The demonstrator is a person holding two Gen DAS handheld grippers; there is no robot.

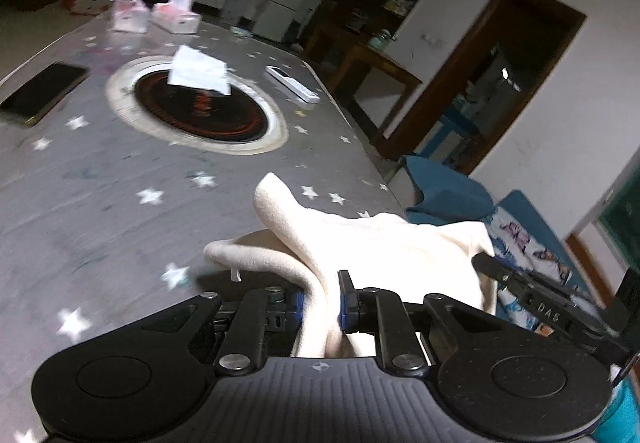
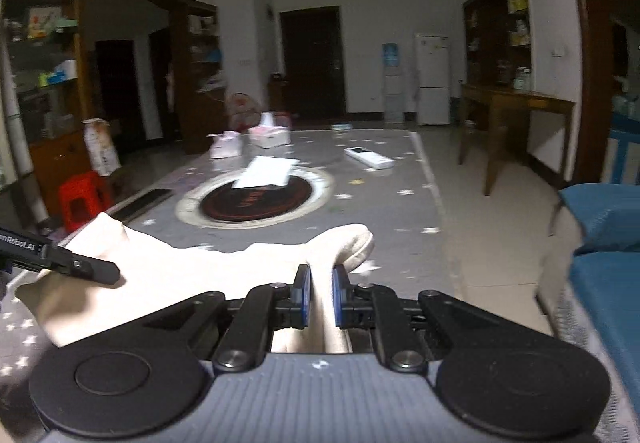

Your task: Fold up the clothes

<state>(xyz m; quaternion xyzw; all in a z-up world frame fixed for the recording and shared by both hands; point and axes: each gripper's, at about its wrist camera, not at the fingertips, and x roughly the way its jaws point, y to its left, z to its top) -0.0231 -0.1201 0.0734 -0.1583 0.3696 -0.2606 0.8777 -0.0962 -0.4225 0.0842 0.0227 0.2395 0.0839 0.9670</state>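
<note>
A cream-coloured garment hangs bunched between both grippers above the grey star-patterned table. My left gripper is shut on a fold of it. The right gripper's finger shows at the garment's right end in the left wrist view. In the right wrist view my right gripper is shut on another fold of the cream garment, which stretches left toward the left gripper's finger. The garment's lower part is hidden behind the gripper bodies.
On the table are a round black hotplate inset, white paper, a white remote, a dark phone and tissue packs. A blue sofa stands right; a wooden desk and a red stool stand beyond.
</note>
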